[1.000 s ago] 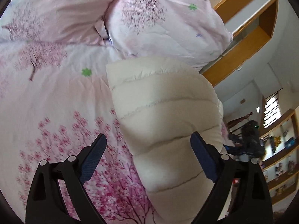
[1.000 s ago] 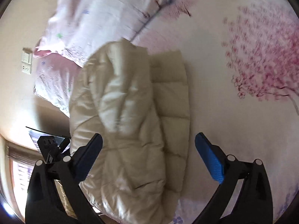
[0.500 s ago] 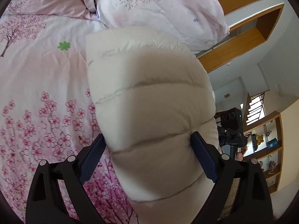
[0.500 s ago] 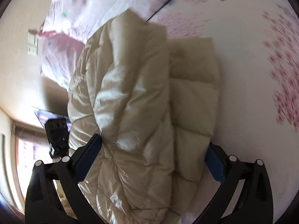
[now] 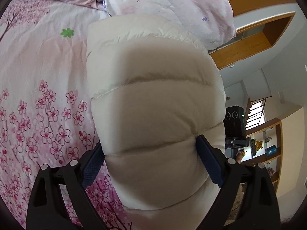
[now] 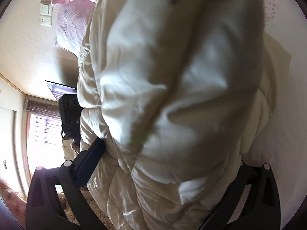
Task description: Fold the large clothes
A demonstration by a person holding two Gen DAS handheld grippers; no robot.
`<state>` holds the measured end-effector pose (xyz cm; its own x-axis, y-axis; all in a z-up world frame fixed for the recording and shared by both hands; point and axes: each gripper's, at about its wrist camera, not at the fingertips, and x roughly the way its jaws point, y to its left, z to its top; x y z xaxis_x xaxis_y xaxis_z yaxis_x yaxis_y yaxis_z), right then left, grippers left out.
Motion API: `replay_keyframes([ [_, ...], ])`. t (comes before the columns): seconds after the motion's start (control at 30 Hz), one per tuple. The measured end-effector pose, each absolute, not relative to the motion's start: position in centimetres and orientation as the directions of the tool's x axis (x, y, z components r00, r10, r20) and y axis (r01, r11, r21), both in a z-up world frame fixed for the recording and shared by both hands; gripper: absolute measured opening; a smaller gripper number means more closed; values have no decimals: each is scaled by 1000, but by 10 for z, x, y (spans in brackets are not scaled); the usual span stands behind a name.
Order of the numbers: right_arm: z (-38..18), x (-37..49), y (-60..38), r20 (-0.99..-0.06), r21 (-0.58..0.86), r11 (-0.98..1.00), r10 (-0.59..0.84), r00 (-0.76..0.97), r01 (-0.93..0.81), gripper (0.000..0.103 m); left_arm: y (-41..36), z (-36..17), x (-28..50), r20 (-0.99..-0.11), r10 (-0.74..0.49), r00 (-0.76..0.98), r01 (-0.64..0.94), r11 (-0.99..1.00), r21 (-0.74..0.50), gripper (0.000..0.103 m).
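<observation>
Two grippers straddle cream puffer jacket [image 5: 153, 103], long axis toward pillows [image 5: 172, 5].

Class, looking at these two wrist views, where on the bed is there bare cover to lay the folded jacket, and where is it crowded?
Free: the blossom-print bedspread beside the cream puffer jacket, bordered above by the pillows. Crowded: around both grippers, since the left gripper straddles the jacket's padded end and the jacket fills most of the right wrist view, hiding the right gripper's far finger.
</observation>
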<state>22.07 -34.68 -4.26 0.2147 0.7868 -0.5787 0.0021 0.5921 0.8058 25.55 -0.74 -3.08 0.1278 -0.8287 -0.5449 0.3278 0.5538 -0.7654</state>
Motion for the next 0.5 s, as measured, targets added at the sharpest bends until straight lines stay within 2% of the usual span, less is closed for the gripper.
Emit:
replay_keyframes([
  [0.03, -45, 220, -347, -562, 819, 574, 798, 219, 7, 89, -8, -31, 255, -541, -831, 127, 329, 550, -768, 90],
  [0.1, -51, 217, -349, -513, 852, 523, 829, 222, 13, 63, -7, -32, 252, -533, -836, 133, 335, 544, -770, 82],
  [0.13, -55, 215, -350, -467, 879, 477, 853, 232, 18, 57, -6, -30, 250, -530, -836, 140, 341, 544, -767, 77],
  [0.17, -56, 214, -351, -436, 895, 446, 866, 244, 13, 46, -6, -29, 249, -527, -837, 145, 347, 542, -765, 70],
  [0.2, -56, 213, -351, -408, 907, 421, 877, 255, 6, 40, -4, -28, 248, -522, -840, 150, 350, 539, -767, 68],
  [0.37, -47, 209, -342, -343, 928, 370, 891, 297, -39, 28, 4, -25, 243, -480, -860, 170, 355, 508, -785, 51],
  [0.5, -30, 212, -332, -339, 925, 375, 888, 312, -62, 25, 17, -16, 240, -427, -885, 186, 367, 466, -805, 45],
])
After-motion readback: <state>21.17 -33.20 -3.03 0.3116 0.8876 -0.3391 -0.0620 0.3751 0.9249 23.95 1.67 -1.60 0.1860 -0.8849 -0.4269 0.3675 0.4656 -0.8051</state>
